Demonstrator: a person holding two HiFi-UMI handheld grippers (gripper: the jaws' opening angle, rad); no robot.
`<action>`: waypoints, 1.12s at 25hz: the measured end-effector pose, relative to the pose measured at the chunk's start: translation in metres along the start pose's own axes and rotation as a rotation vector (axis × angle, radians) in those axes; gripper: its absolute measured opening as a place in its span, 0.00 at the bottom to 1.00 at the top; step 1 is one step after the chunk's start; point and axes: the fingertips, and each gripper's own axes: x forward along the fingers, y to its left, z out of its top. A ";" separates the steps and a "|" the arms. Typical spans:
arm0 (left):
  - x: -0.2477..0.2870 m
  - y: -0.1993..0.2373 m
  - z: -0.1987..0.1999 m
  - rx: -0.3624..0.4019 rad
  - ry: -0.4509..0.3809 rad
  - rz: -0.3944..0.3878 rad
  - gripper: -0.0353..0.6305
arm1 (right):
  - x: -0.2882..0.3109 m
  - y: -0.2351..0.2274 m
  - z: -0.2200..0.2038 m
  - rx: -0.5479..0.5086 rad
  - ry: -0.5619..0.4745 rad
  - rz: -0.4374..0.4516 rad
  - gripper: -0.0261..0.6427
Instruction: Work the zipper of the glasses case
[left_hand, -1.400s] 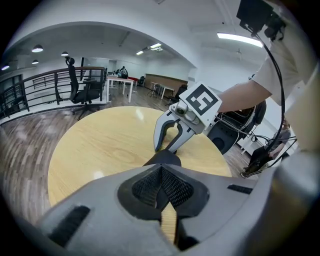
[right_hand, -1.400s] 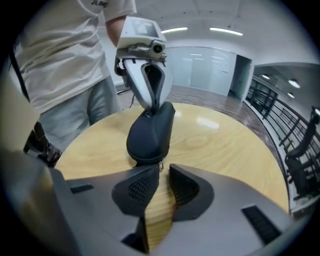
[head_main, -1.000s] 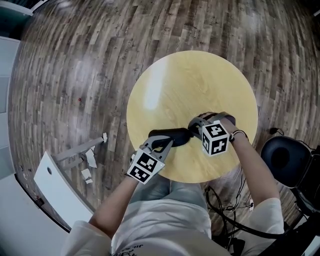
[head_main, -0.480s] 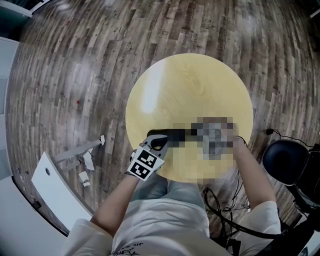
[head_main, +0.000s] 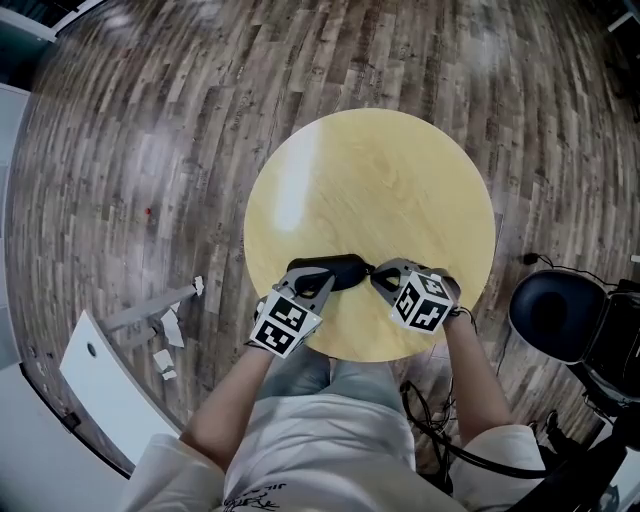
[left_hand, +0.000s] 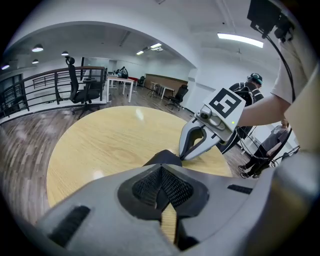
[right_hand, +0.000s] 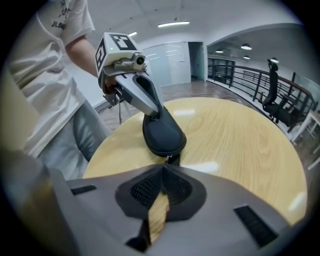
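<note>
Bright, even indoor light came from overhead: a ceiling strip (left_hand: 240, 40) and small downlights (left_hand: 37, 48) showed in the left gripper view, and a second strip (right_hand: 173, 23) in the right gripper view. It left a pale streak of glare near the left edge of the table (head_main: 400, 180) and a milky sheen on the floor (head_main: 150, 140). Shadows were faint and soft. Wide-angle bending curved the floor in the head view and rounded both gripper views into dark corners. The left tool (left_hand: 161, 169) and right tool (right_hand: 162, 169) were blurred close to their own cameras, while the distance was sharp.
</note>
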 end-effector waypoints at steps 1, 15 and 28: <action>0.000 0.000 0.000 0.001 0.000 0.000 0.06 | 0.001 0.005 -0.001 0.031 -0.010 -0.009 0.04; 0.000 -0.007 0.037 0.055 -0.105 0.003 0.06 | -0.010 -0.019 0.002 0.184 -0.045 -0.303 0.04; 0.079 -0.041 0.066 0.304 0.083 -0.144 0.06 | -0.043 -0.088 -0.035 0.112 0.005 -0.366 0.04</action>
